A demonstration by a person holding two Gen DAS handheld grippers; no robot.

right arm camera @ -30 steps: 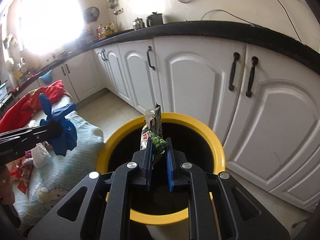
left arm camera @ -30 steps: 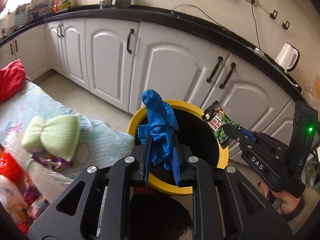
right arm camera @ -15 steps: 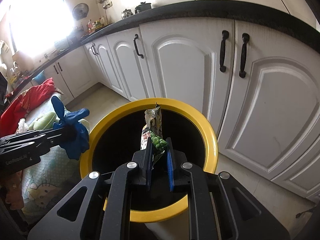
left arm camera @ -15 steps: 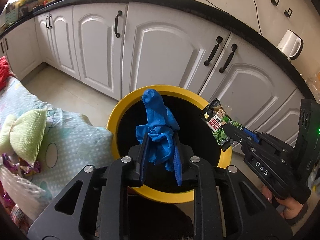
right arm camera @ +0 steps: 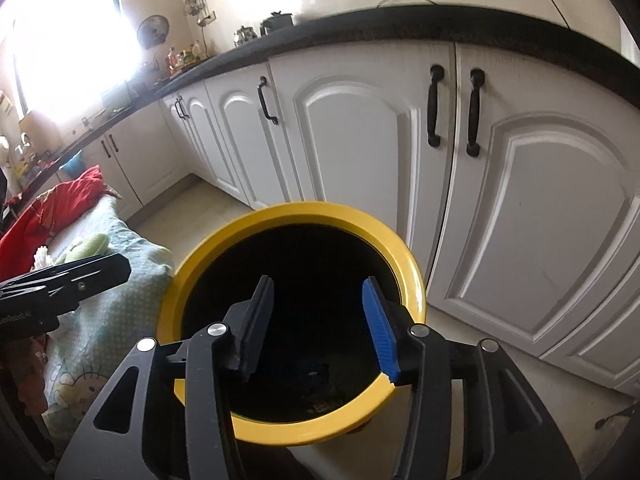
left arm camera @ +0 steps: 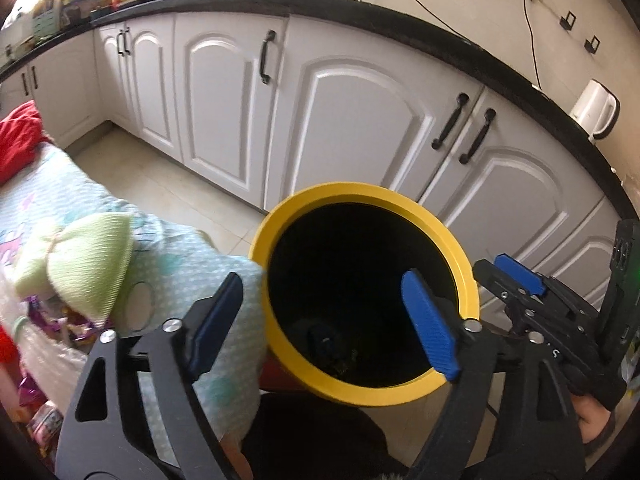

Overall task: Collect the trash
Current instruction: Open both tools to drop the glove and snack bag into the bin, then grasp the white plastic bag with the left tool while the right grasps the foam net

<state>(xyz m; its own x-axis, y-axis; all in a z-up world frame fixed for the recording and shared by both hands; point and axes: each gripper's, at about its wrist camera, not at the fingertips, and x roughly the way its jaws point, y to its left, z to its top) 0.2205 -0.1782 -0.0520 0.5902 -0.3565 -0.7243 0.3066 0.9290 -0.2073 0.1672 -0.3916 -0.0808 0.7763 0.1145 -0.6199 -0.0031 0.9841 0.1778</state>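
The left gripper (left arm camera: 324, 316) stands with its jaws spread wide and nothing between them, poised over the near left rim of the round yellow-rimmed waste bin with a black interior (left arm camera: 466, 268). The right gripper (right arm camera: 320, 320) is likewise spread wide and empty, centred above the bin mouth. At the bottom of the bin lies a dark blue crumpled item (left arm camera: 322, 340), apparently soft, with a smaller scrap beside it too dim to identify. The remaining trash lies to the left of both grippers, on the pale green patterned cloth-covered surface (left arm camera: 188, 256) that touches the bin wall: purple glossy crinkled wrappers (left arm camera: 68, 320) sit beside a pale green ribbed knit bow-shaped item (left arm camera: 80, 268). Judged from this layout, the left gripper is the nearer tool for the next pick and would need to swing left, away from the bin. The wrappers appear thin and slippery, with no clear long axis, so a pinch on a raised fold is advisable. The cloth is loose and may be caught with the wrapper. A red fabric heap (left arm camera: 18, 144) lies at the far end of the surface, and white panelled cabinet doors with black handles (right arm camera: 452, 108) stand behind the bin
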